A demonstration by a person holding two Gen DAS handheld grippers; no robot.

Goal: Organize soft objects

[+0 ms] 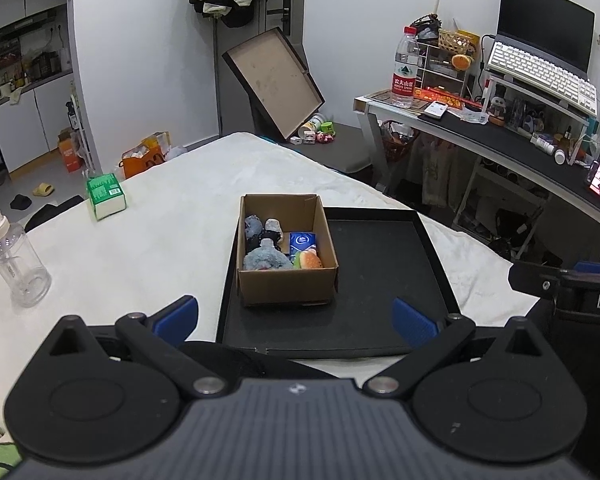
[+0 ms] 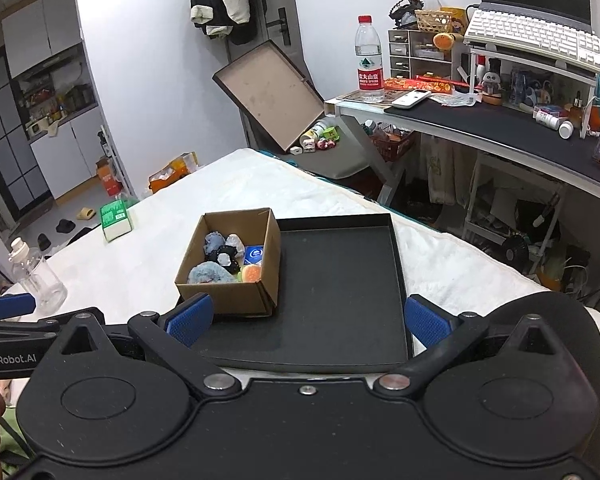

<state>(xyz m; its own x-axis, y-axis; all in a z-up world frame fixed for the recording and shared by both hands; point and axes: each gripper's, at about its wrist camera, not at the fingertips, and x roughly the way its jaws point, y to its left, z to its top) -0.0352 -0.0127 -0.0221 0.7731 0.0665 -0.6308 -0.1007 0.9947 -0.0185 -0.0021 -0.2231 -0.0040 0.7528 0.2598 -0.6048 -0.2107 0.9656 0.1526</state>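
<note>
A cardboard box [image 1: 287, 248] is seen standing in the left part of a shallow black tray [image 1: 384, 276], which lies on a white-covered counter [image 1: 148, 240] near its front edge. Inside the box, soft things are packed together: a grey-blue plush toy [image 1: 265, 259] at the front, a black-and-white plush piece [image 1: 269, 232] behind it, a small blue packet [image 1: 302, 242] toward the right wall, and a burger-shaped toy [image 1: 309, 260] in the front right corner. The rest of the tray is bare.

The left gripper [image 1: 296, 318] is held low over the front edge of the counter, just short of the tray, its blue-padded fingers [image 1: 178, 317] spread wide with nothing between them. The right gripper [image 2: 308, 318] is held beside it over the tray's near edge, its fingers [image 2: 425, 321] likewise spread wide and gripping nothing.

Toward the left edge of the counter, a green tissue pack [image 1: 105, 196] is seen farther back and a clear plastic bottle [image 1: 17, 262] nearer the front, both well apart from the tray. Beyond the counter's right edge, a cluttered desk [image 2: 500, 120] is visible.
</note>
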